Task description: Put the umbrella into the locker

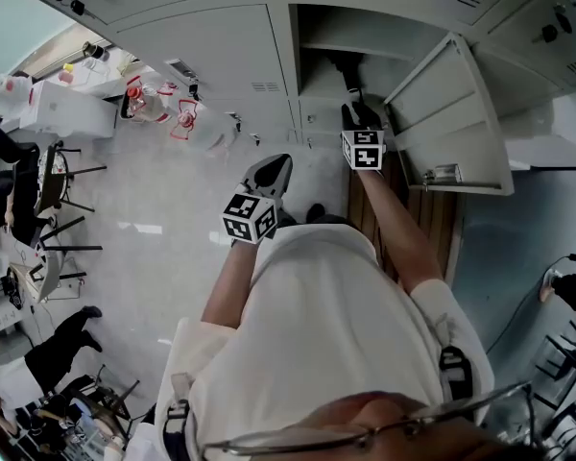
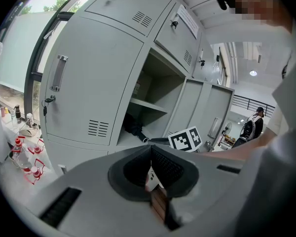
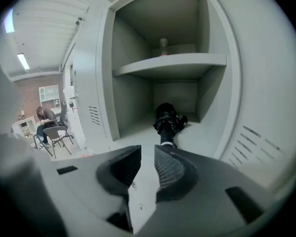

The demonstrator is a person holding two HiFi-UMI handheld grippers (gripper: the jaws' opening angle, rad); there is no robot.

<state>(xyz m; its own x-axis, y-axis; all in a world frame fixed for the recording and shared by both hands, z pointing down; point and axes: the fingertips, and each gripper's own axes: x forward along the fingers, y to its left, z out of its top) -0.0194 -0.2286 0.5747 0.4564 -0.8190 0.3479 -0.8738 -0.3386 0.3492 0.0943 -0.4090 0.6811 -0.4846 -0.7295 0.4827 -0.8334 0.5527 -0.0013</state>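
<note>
The black folded umbrella [image 3: 166,120] lies on the floor of the open locker compartment [image 3: 138,107], under a shelf [image 3: 172,63], handle end toward me. My right gripper [image 3: 148,152] hovers just in front of the handle, jaws slightly apart with nothing between them. In the head view that gripper [image 1: 357,110] reaches into the locker opening, where the umbrella [image 1: 347,68] shows as a dark shape. My left gripper [image 1: 272,169] hangs back to the left, away from the locker, jaws together and empty [image 2: 150,153]. From there the umbrella [image 2: 133,127] and the right gripper's marker cube [image 2: 186,138] are visible.
The locker's door [image 1: 451,113] swings open to the right. Closed locker doors [image 2: 84,78] stand to the left. Bottles with red labels [image 1: 158,104] sit on the floor at the left, with chairs [image 1: 48,190] and people [image 1: 58,344] further off. A seated person [image 3: 44,117] is visible.
</note>
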